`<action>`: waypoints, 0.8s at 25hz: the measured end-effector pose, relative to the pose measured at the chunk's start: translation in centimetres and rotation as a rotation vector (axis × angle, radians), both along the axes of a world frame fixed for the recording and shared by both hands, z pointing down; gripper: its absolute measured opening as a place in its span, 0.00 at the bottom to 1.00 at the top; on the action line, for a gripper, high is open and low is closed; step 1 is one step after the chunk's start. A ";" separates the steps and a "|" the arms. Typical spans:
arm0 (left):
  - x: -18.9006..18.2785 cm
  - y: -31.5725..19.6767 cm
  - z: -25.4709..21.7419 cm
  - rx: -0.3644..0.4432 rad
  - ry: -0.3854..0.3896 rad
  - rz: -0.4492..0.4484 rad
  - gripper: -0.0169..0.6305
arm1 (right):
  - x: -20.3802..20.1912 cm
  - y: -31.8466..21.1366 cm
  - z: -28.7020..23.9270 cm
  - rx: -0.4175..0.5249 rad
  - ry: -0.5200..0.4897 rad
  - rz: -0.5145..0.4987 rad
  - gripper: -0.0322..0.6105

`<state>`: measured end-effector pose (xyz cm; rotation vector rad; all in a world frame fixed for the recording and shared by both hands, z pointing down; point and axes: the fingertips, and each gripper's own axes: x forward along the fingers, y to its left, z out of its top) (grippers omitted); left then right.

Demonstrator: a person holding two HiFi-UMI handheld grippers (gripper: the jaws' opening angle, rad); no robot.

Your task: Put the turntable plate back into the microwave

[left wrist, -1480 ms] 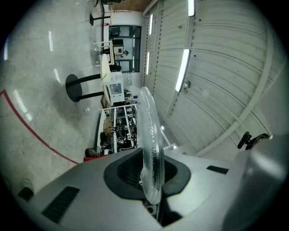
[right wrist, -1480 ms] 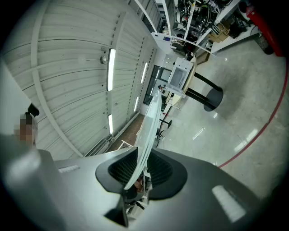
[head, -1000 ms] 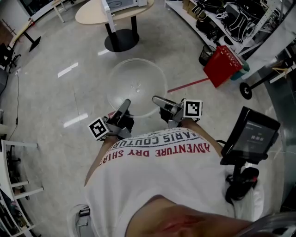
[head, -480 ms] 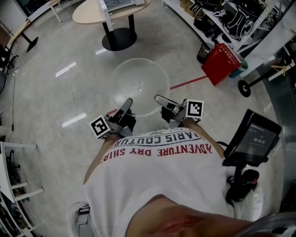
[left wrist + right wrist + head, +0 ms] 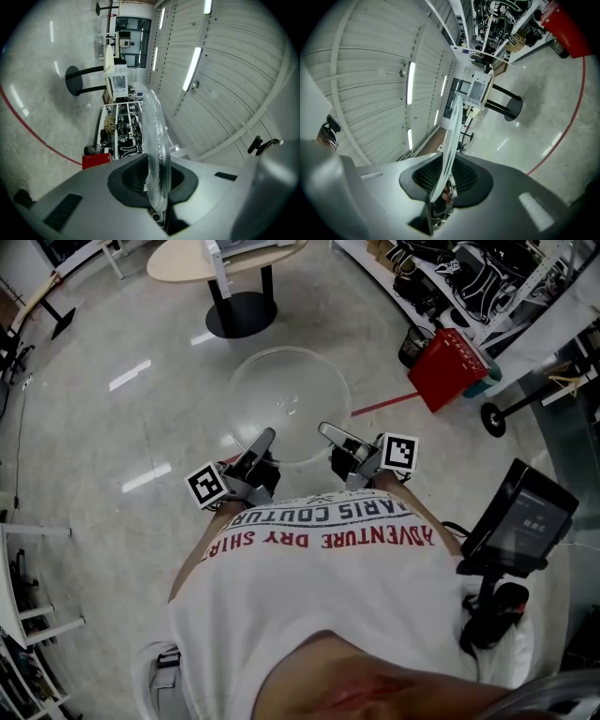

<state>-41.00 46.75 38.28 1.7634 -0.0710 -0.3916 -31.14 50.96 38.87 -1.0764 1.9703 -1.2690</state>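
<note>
A clear round glass turntable plate (image 5: 287,401) is held level above the floor, in front of the person. My left gripper (image 5: 263,442) is shut on the plate's near left rim, and my right gripper (image 5: 330,435) is shut on its near right rim. In the left gripper view the plate (image 5: 156,154) shows edge-on, pinched between the dark pads. In the right gripper view the plate (image 5: 451,140) also runs edge-on between the pads. No microwave is clearly in view.
A round table on a black pedestal base (image 5: 241,313) stands ahead. A red bin (image 5: 446,370) and cluttered shelves (image 5: 459,277) are at the right. A red line (image 5: 384,405) crosses the shiny floor. A black screen on a stand (image 5: 517,517) is near the right.
The plate and both grippers have shifted slightly up in the head view, toward the table; the person is moving forward. Both grips are unchanged.
</note>
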 end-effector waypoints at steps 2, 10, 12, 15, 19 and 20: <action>1.0 -0.9 -1.2 0.001 -0.004 0.003 0.07 | 0.9 -0.9 -1.1 -0.003 -0.016 0.006 0.13; 3.5 -2.3 3.1 -0.054 -0.014 0.008 0.07 | 3.4 -2.3 2.5 -0.026 -0.042 0.015 0.13; 3.6 -2.5 3.4 -0.058 -0.028 0.011 0.07 | 3.6 -2.5 3.0 -0.036 -0.062 0.021 0.13; 2.9 -2.4 3.6 -0.071 -0.044 0.019 0.07 | 2.9 -2.3 3.2 -0.044 -0.080 0.027 0.13; 8.1 -6.1 5.0 -0.099 -0.064 0.024 0.07 | 8.1 -5.9 4.6 -0.065 -0.100 0.043 0.13; 11.0 -7.5 5.5 -0.105 -0.067 0.026 0.07 | 11.0 -7.2 5.2 -0.071 -0.104 0.047 0.13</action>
